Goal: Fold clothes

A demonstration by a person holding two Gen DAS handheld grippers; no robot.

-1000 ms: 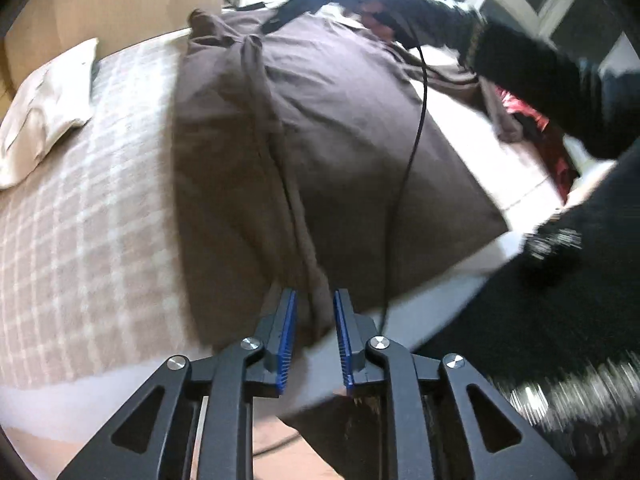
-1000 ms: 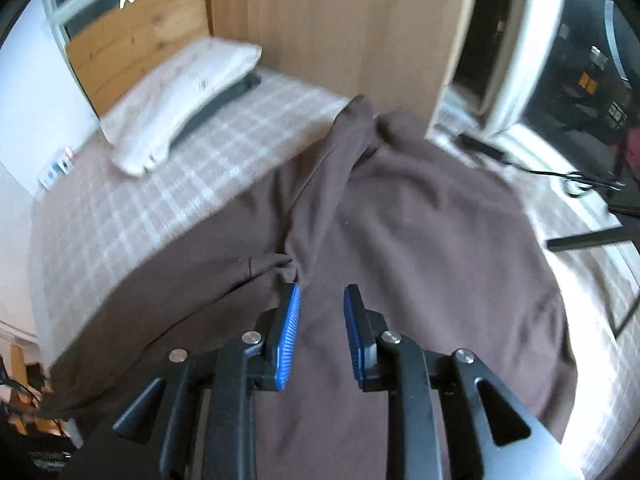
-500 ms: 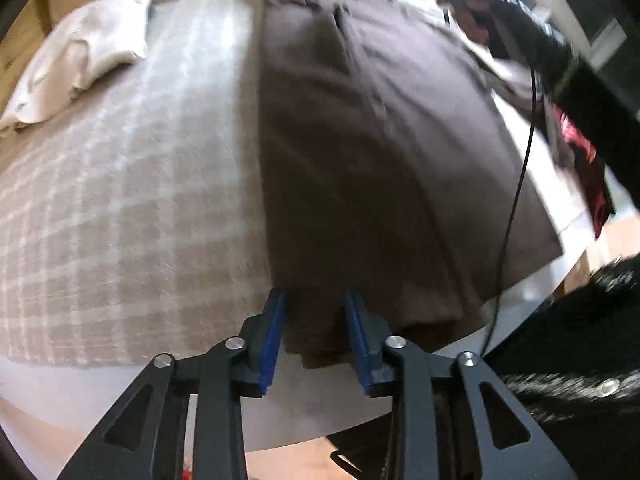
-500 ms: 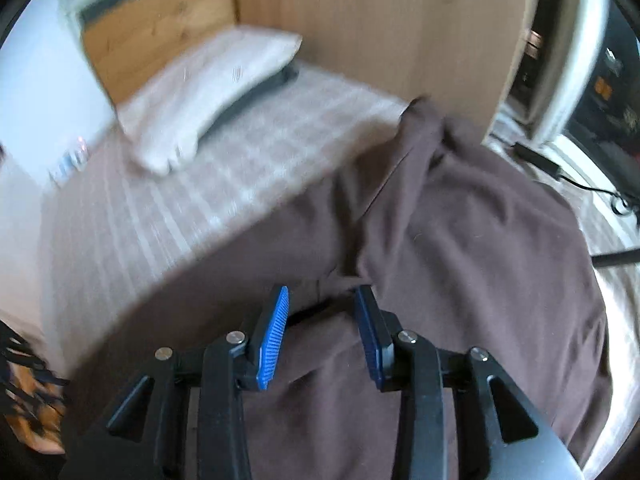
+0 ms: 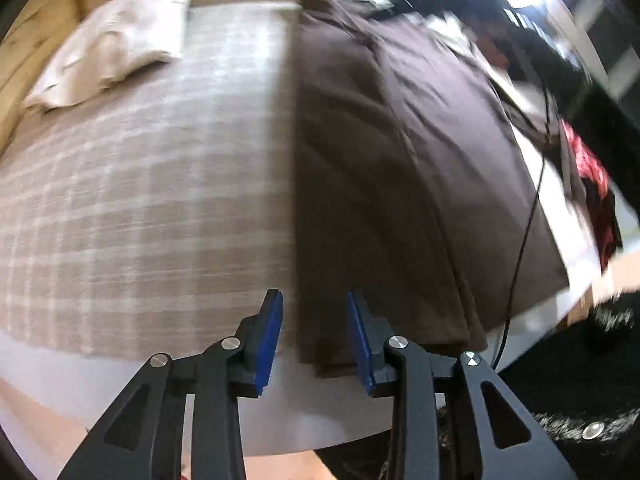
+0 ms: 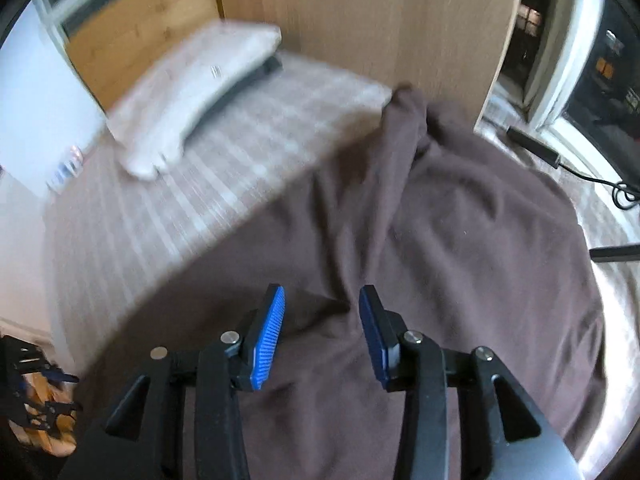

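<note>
A dark brown garment (image 5: 400, 168) lies spread lengthwise on the checked bed cover (image 5: 140, 184), its left edge straight, its near hem hanging over the bed's front edge. My left gripper (image 5: 315, 334) stands open just in front of that hem's left corner, nothing between its blue pads (image 5: 270, 336). In the right wrist view the same brown garment (image 6: 460, 248) covers the near bed, with a raised fold running toward its far tip. Above that fold my right gripper (image 6: 321, 330) is open and holds nothing.
A beige pillow (image 5: 112, 48) lies at the head of the bed, seen also as the pillow (image 6: 192, 96) by the wooden headboard (image 6: 140, 28). A black cable (image 5: 528, 216) crosses the garment's right side. Red and black clothing (image 5: 596, 184) sits at the right edge. A wooden panel (image 6: 360, 20) stands behind.
Both grippers opened and let go of the brown garment. The garment's left part was folded over and now lies flat with a straight edge. The left gripper pulled back to the hem.
</note>
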